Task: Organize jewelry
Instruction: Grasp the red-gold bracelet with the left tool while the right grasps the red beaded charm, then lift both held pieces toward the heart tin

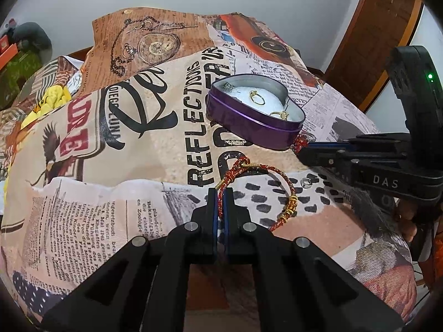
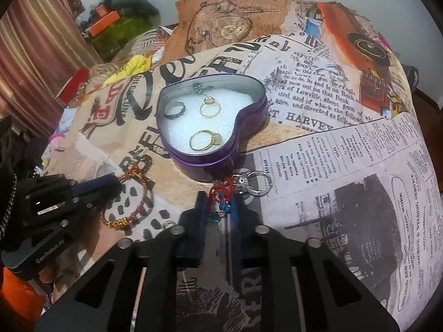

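Note:
A purple heart-shaped tin (image 1: 250, 127) (image 2: 216, 163) lies open on the printed cloth, lined with white foam and holding gold rings (image 2: 204, 140) and a dark ring (image 2: 174, 109). My left gripper (image 1: 220, 193) is shut on a red and gold braided bracelet (image 1: 277, 173), which lies on the cloth in front of the tin; it also shows in the right wrist view (image 2: 130, 207). My right gripper (image 2: 220, 197) straddles a red charm piece with blue beads (image 2: 221, 193) just before the tin, jaws a little apart. Silver rings (image 2: 257, 184) lie beside it.
A small silver ring (image 1: 306, 183) lies on the cloth right of the bracelet. The patterned cloth (image 1: 110, 193) covers the whole work surface. Yellow fabric (image 1: 52, 99) and clutter lie at the far left. A wooden frame (image 1: 373, 41) stands at the back right.

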Demonstrator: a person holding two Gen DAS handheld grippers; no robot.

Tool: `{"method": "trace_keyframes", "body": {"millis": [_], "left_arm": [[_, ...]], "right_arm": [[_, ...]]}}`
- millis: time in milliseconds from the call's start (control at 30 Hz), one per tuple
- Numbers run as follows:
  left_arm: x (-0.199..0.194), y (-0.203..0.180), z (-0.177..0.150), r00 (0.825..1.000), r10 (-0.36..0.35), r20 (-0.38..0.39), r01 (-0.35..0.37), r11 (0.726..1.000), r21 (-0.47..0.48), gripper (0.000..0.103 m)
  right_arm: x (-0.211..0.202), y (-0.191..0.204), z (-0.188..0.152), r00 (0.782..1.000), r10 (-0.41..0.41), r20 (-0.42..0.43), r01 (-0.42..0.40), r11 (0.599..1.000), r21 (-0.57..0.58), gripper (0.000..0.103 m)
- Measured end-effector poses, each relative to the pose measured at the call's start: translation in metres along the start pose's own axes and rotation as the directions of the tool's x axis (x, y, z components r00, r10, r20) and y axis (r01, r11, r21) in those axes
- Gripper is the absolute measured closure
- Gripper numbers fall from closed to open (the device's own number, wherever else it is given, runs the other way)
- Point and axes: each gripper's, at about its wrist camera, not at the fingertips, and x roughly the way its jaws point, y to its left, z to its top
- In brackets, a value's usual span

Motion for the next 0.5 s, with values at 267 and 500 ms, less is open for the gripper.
{"method": "trace_keyframes", "body": {"millis": [267,500], "left_arm": [[0.004,0.003,0.005,1.000,0.027,-0.003,-0.027,0.999,-0.025,0.097],[-0.011,-0.001,0.010,0.999,0.042,0.023,-0.041,0.999,-0.023,0.102]], "right_arm": [[-0.018,-0.002,-0.007,0.999,-0.026,0.047,0.026,1.000,0.007,0.096],[-0.051,0.000,-0.008,0.991,-0.044,0.129,0.044,0.999,-0.002,0.096]]}}
